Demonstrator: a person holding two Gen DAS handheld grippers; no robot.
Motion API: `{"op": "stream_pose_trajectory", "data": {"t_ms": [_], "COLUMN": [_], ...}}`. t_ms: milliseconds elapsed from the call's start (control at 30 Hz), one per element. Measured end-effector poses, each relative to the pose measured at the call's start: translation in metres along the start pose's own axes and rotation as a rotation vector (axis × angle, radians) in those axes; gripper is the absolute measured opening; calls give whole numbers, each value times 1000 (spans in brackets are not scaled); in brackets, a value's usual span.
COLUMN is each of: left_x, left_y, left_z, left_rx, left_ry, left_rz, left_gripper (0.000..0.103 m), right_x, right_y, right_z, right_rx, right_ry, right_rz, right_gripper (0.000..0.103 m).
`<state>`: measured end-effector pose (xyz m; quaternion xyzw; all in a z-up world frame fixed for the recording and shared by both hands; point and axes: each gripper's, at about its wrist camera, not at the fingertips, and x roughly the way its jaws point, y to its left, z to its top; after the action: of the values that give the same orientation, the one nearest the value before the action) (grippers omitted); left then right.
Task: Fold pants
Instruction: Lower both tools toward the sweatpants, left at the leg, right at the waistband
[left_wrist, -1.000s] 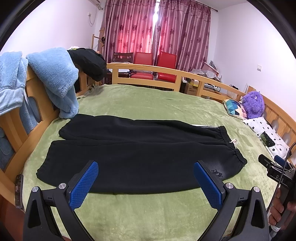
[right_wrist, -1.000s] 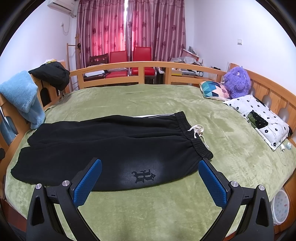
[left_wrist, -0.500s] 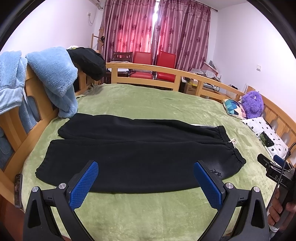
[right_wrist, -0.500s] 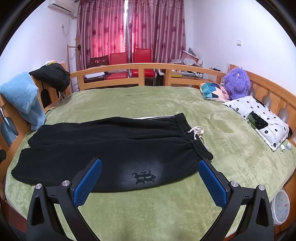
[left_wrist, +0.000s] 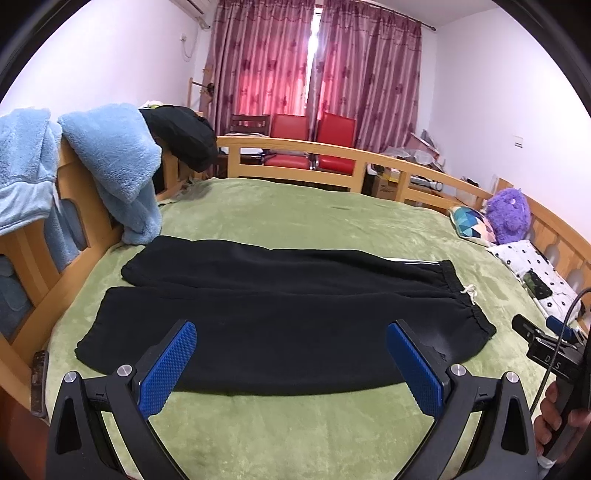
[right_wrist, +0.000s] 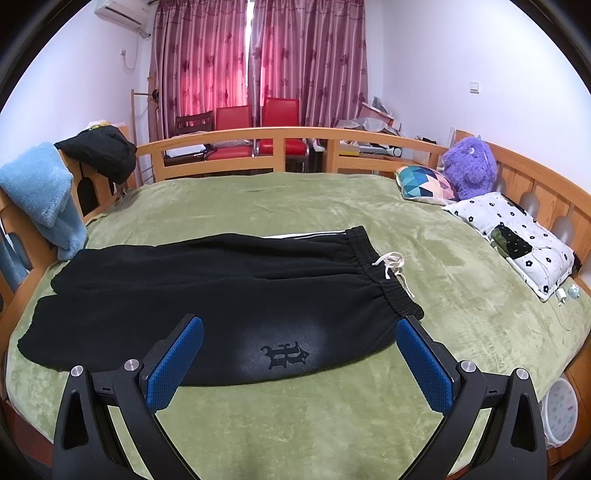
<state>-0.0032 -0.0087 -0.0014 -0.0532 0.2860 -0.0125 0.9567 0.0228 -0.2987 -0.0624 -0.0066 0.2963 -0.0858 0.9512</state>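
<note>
Black pants (left_wrist: 280, 310) (right_wrist: 229, 295) lie flat on the green bed cover, legs side by side toward the left, waistband with a white drawstring (right_wrist: 391, 266) at the right. A dark emblem (right_wrist: 284, 356) marks the near leg by the waist. My left gripper (left_wrist: 291, 365) hovers open above the near edge of the pants, holding nothing. My right gripper (right_wrist: 299, 363) is open over the emblem end, also holding nothing. The right gripper's body (left_wrist: 550, 354) and a hand (left_wrist: 557, 413) show at the right edge of the left wrist view.
A wooden bed rail (right_wrist: 280, 142) runs round the bed. Blue fleece (left_wrist: 114, 162) and a dark garment (left_wrist: 184, 136) hang on the left rail. A purple plush (right_wrist: 471, 166), a patterned cushion (right_wrist: 424, 182) and a spotted pillow (right_wrist: 517, 236) lie at the right. Red chairs (right_wrist: 258, 129) stand behind.
Both views have shifted only slightly; the pants lie as before and both grippers stay open.
</note>
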Motion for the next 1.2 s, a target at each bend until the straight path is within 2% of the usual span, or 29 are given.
{"op": "stream_pose_trajectory", "data": {"t_ms": [133, 267, 367, 433, 467, 500, 533, 667, 800, 933, 1200], "left_x": [11, 25, 43, 54, 60, 66, 72, 96, 114, 124, 143], "left_y": [2, 5, 13, 21, 25, 30, 35, 52, 70, 86, 123], "left_z": [2, 0, -2, -6, -8, -10, -13, -31, -45, -57, -91], "left_rx": [-7, -14, -36, -63, -73, -82, -90, -101, -103, -137, -217], "left_ry": [0, -8, 14, 34, 44, 57, 73, 134, 184, 214, 252], "left_rz": [7, 38, 14, -4, -4, 4, 4, 24, 37, 65, 93], "left_gripper": [103, 103, 103, 103, 103, 102, 100, 94, 88, 88, 89], "right_x": [10, 30, 42, 55, 64, 74, 80, 102, 118, 125, 138], "right_y": [-2, -1, -7, -11, -14, -16, -20, -32, -42, -53, -71], "right_z": [-4, -4, -7, -10, -11, -12, -15, -26, -41, -54, -65], "right_rx": [24, 20, 44, 55, 61, 63, 64, 64, 39, 42, 76], "right_ry": [-10, -1, -23, 15, 52, 85, 106, 159, 212, 211, 201], "right_rz": [49, 27, 32, 50, 60, 56, 50, 27, 5, -44, -65], "right_gripper": [102, 102, 102, 101, 96, 89, 87, 82, 81, 81, 80]}}
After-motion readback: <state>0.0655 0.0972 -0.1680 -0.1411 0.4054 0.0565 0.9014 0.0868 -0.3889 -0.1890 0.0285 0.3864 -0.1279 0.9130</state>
